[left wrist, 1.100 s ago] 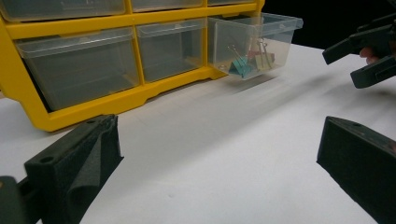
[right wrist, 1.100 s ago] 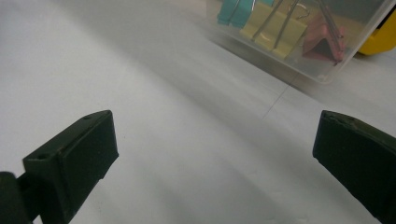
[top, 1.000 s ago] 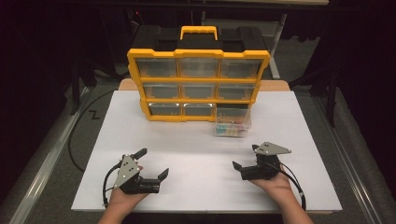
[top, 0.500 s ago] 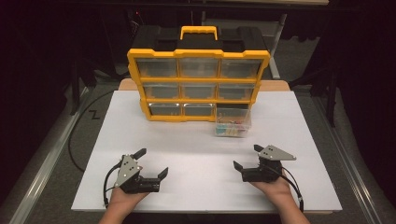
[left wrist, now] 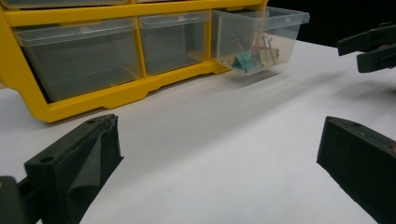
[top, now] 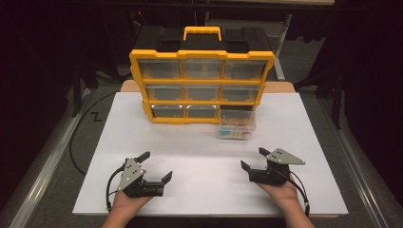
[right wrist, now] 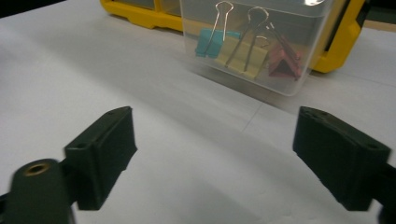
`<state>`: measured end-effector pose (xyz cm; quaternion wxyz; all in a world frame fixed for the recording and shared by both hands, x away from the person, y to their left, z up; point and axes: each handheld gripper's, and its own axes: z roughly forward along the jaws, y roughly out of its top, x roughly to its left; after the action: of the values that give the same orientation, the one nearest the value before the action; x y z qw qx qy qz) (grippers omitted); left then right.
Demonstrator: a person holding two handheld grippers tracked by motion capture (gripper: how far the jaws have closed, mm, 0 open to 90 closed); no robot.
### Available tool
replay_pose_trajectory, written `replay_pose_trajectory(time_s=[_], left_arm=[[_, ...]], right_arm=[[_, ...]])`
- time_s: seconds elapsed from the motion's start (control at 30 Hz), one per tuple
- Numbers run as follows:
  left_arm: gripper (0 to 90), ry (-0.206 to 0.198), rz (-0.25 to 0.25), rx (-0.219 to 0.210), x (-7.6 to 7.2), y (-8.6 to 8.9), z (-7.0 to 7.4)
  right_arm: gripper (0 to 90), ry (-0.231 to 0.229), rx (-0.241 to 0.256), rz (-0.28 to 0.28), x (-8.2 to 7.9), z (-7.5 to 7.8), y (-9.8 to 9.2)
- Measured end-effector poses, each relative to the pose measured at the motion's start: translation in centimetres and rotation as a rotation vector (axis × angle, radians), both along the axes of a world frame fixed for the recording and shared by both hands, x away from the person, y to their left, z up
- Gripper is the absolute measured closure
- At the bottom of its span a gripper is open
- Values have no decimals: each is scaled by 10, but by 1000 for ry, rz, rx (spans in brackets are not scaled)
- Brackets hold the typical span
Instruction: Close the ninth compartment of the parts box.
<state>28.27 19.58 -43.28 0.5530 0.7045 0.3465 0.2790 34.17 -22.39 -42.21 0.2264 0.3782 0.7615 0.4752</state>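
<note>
You are resting the left claw (top: 155, 166), jaws wide and empty, on the near counter (top: 199, 147). Right claw (top: 252, 159), equally wide, is facing the pulled-out clear drawer (top: 236, 126) of binder clips (right wrist: 243, 51); approach squarely, low.

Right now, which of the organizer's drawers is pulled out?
The bottom-right drawer, the one holding coloured binder clips. It juts forward from the yellow organizer onto the table, while the other eight sit flush in their slots.
</note>
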Motion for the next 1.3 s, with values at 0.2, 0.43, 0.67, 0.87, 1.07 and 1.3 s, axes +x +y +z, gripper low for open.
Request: replay_pose_trajectory(time_s=[0.2,0.43,0.67,0.87,1.07,1.3], left_arm=[[3,-15,17,-13,-1,0,5],[3,-12,16,-7,0,0,4],[2,-7,9,-3,1,-1,3],[3,-8,8,-4,0,0,3],[3,-8,4,-4,1,-1,3],[3,-8,10,-17,2,-1,4]], right_arm=[[321,-26,1,-16,-4,-1,-5],[510,-28,24,-24,-7,-1,-11],[687,-15,21,-35,-5,-2,-13],[816,-18,24,-36,-6,-2,-13],[900,-33,22,-41,-6,-2,-12],[900,-25,20,-47,-1,-5,-9]])
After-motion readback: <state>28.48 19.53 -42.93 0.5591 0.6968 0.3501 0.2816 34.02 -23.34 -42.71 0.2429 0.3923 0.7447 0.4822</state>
